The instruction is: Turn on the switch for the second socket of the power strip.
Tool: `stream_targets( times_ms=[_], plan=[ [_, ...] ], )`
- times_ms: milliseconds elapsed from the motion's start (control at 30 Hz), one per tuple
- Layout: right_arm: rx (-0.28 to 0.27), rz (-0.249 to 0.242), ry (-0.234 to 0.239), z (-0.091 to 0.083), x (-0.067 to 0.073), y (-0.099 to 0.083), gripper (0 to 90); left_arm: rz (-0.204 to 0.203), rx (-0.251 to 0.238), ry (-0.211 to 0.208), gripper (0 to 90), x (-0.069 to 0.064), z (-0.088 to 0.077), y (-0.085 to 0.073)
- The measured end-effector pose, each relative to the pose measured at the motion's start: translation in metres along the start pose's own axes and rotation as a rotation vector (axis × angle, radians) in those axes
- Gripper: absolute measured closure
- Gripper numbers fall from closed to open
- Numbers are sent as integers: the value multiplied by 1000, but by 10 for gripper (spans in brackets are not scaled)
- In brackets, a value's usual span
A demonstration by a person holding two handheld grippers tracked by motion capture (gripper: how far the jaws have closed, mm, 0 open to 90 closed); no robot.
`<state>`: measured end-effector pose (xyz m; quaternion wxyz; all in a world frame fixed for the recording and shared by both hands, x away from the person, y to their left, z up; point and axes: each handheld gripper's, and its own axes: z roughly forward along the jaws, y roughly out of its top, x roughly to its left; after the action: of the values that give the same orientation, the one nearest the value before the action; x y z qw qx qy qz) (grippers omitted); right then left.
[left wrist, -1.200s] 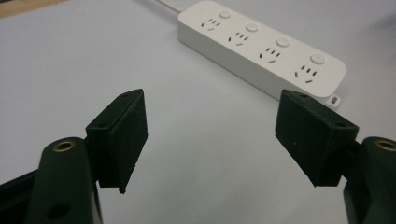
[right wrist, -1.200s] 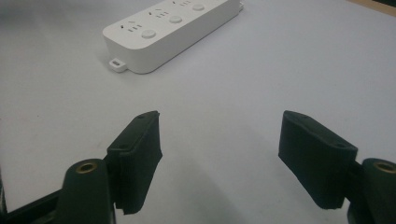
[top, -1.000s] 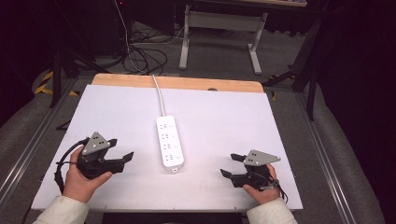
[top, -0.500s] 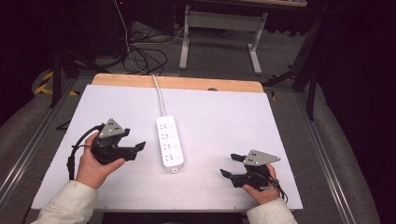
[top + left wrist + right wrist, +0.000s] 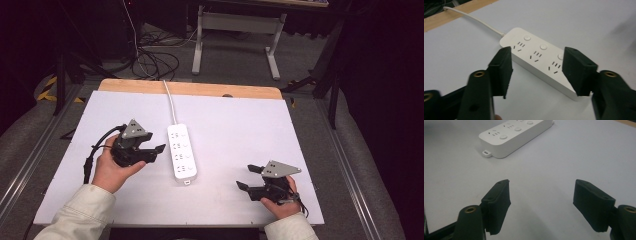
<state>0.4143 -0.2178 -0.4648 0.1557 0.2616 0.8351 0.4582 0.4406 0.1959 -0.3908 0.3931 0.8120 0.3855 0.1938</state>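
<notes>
A white power strip [image 5: 181, 152] lies flat near the middle of the white table top [image 5: 240, 125], and its white cable [image 5: 170, 100] runs off over the far edge. My left gripper [image 5: 156, 149] hovers just left of the strip, pointing at it. In the left gripper view the strip [image 5: 536, 56] lies beyond the black jaws, with my left gripper [image 5: 539, 62] partly open; its jaws have just been closing with nothing between them. My right gripper [image 5: 245, 177] rests near the front right, open and apart from the strip [image 5: 514, 132]; my right gripper [image 5: 542, 202] holds nothing.
A wooden strip [image 5: 200, 89] borders the table's far edge. Behind it, loose black cables [image 5: 155, 60] lie on the floor beside a grey desk frame [image 5: 235, 35]. Metal rails [image 5: 345, 165] run along both sides of the table.
My left hand has moved right and away from the front edge, up to the power strip, and its jaws stand narrower. My right hand has kept still.
</notes>
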Motion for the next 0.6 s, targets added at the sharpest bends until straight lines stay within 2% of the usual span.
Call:
stream_targets(
  times_ms=[33,67,133,167,200,300,467,500,567,600],
  plan=[
    [0,0,0,0,0,0,299,-7,-5,-15,493,-1,1,1],
    [-3,2,0,-1,0,0,299,-3,-12,-12,540,-1,3,2],
    [-4,1,0,-1,0,0,299,-18,-4,-32,555,-2,6,4],
    [-5,1,1,-1,0,0,299,-16,1,-28,559,-2,7,5],
    [-4,1,2,-1,0,0,299,-32,0,-42,561,-2,10,7],
    [-1,-1,1,-1,0,0,299,-40,0,-40,579,-3,14,8],
    [-3,1,-1,-1,0,0,299,-53,13,-40,685,-1,25,12],
    [-3,1,-1,-1,0,0,299,-59,15,-49,685,-1,27,12],
    [-3,1,-2,-1,0,0,299,-64,11,-56,744,2,33,12],
    [-4,0,0,-1,0,0,299,-93,7,-84,764,6,39,12]
  ],
)
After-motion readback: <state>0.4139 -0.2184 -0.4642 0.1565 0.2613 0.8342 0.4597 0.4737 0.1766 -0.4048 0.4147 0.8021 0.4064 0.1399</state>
